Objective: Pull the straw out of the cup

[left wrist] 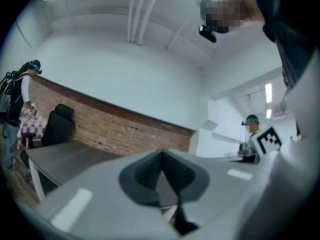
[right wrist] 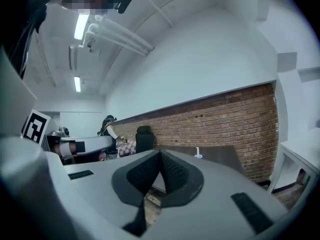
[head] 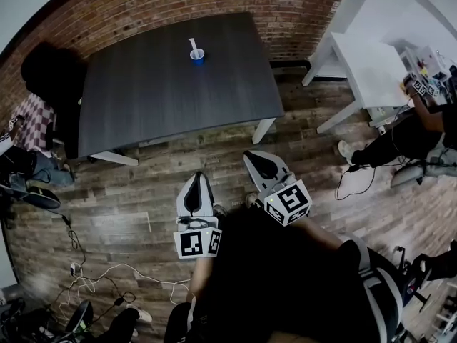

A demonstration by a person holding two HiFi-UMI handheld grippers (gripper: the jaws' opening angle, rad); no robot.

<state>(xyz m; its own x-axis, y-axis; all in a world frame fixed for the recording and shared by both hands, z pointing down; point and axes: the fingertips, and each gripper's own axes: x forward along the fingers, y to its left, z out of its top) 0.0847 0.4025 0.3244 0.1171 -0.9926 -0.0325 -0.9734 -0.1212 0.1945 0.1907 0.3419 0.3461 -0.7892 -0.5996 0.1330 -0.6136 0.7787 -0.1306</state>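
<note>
Head view: one blue cup (head: 198, 56) holding one white straw (head: 192, 46) stands on the dark worktop (head: 164, 98), well ahead of the left claw (head: 199, 179) and right claw (head: 251, 157). We judge neither clearly nearer.

Left gripper view: left claw (left wrist: 161, 156) clenched on nothing.

Right gripper view: right claw (right wrist: 160, 154) clenched, empty. We see the straw (right wrist: 197, 150) near-upright in the cup (right wrist: 198, 156), far ahead, slightly right.

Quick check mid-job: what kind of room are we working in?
Probably a shared office or lab workspace. A dark table carrying the blue cup stands near a brick wall, white desks sit to the side, and cables trail over the wood floor.
</note>
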